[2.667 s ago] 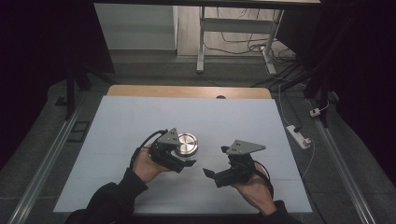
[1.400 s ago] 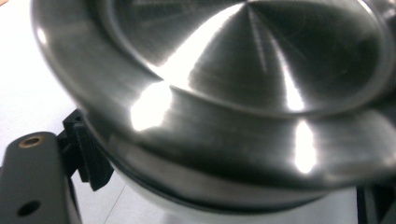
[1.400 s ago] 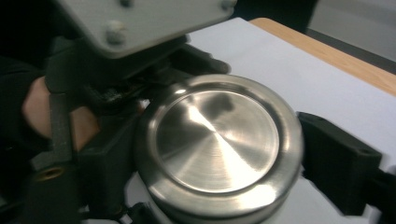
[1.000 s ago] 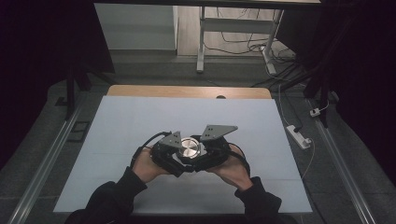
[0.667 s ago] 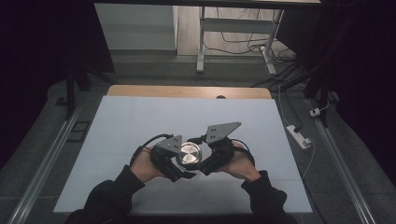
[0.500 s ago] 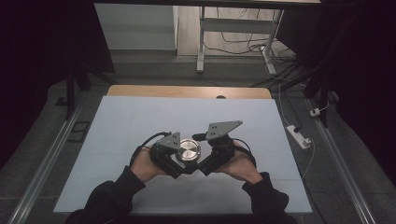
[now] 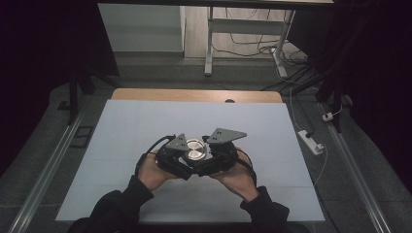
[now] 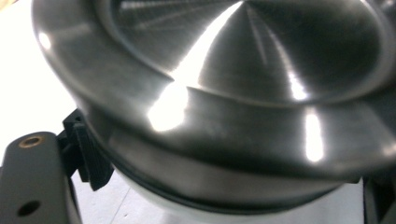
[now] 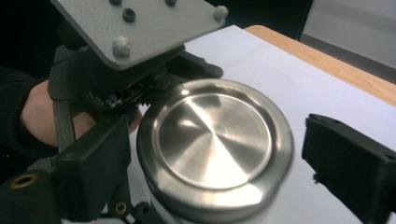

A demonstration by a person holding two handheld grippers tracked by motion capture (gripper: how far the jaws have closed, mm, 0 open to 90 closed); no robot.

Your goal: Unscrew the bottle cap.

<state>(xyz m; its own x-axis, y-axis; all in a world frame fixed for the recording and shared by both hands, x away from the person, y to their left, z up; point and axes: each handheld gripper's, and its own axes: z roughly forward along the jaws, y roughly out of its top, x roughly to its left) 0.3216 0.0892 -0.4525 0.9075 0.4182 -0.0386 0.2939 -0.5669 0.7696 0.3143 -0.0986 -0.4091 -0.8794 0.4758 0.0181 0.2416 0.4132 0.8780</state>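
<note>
Steel-lidded round container (image 7: 195, 149) sits near the middle of the white table (image 7: 121, 141), between both grippers. Left gripper (image 7: 180, 156) grasps the container from the person's left; in the left gripper view a ribbed jaw pad presses against the body just under the lid rim. Right gripper (image 7: 210, 160) has its jaws spread, one on each side of the lid (image 9: 215, 140), with a visible gap at the right jaw.
</note>
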